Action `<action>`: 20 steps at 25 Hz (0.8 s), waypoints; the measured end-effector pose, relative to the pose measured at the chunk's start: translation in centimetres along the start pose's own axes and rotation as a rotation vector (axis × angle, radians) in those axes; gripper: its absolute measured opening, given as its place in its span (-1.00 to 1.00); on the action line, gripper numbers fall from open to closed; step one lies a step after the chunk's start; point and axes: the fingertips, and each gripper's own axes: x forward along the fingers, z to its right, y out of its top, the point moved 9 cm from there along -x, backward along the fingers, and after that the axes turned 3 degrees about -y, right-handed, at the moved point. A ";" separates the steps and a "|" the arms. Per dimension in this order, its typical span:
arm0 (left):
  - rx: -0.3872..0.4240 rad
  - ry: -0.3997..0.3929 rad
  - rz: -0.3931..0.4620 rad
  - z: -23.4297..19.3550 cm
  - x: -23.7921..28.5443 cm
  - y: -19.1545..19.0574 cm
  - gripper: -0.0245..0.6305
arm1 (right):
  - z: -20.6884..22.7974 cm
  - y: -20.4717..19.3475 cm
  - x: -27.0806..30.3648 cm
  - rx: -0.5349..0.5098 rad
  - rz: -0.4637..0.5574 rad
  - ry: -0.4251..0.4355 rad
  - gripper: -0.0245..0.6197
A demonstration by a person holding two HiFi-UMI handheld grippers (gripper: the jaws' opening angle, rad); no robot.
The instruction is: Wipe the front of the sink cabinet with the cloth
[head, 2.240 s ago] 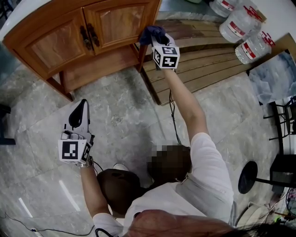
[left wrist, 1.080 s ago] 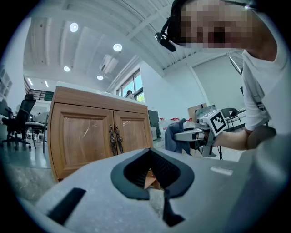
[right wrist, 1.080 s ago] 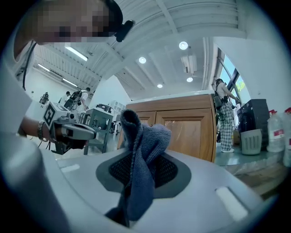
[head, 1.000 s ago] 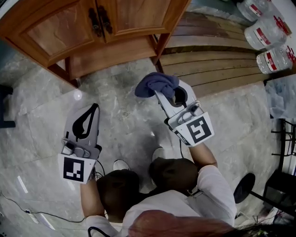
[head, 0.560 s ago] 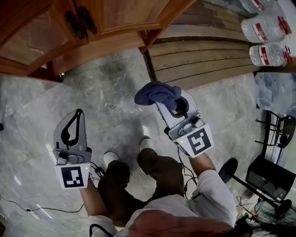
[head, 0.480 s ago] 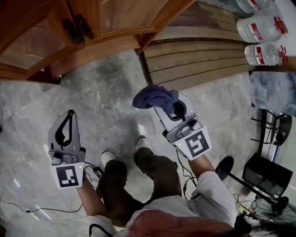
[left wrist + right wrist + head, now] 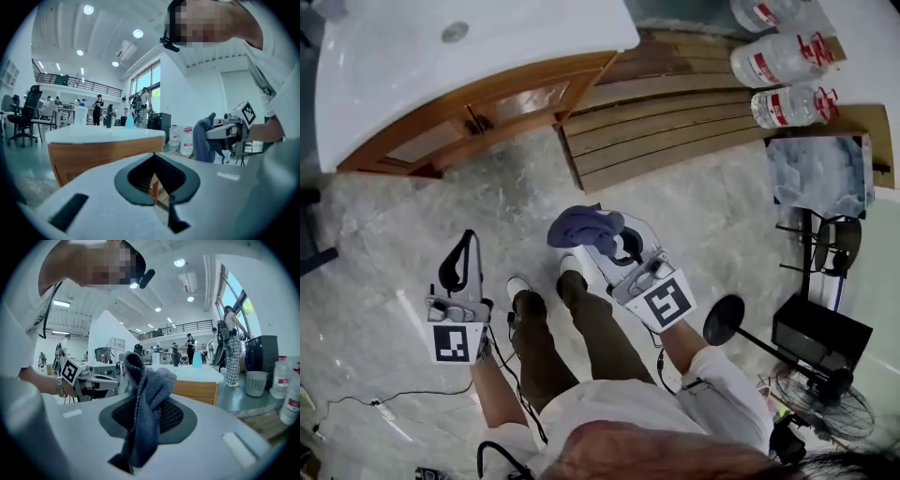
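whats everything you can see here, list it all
sink cabinet: one, brown wood with a white top, upper left
wooden slats: one stack, brown, on the floor right of the cabinet
water bottles: three, clear with red labels, upper right
cloth: one, blue, clamped in the right gripper
stand base: one, black, round, right of the person
cable: one, black, on the grey floor, lower left
shoes: two, white, centre
left gripper: one, grey, jaws together, nothing in them
right gripper: one, grey, holding the cloth
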 end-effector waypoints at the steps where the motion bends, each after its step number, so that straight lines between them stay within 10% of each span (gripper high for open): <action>1: -0.025 -0.014 0.000 1.5 -0.6 3.2 -0.92 | -0.6 3.1 -1.3 0.020 -0.013 -0.001 -0.59; 11: -0.045 -0.128 -0.035 9.9 -7.7 26.7 -0.92 | -3.4 29.3 -8.8 -0.043 -0.003 0.059 -0.58; 20: 0.027 -0.041 0.040 9.5 -11.4 33.3 -0.92 | -4.0 34.2 -10.8 -0.075 0.031 0.020 -0.58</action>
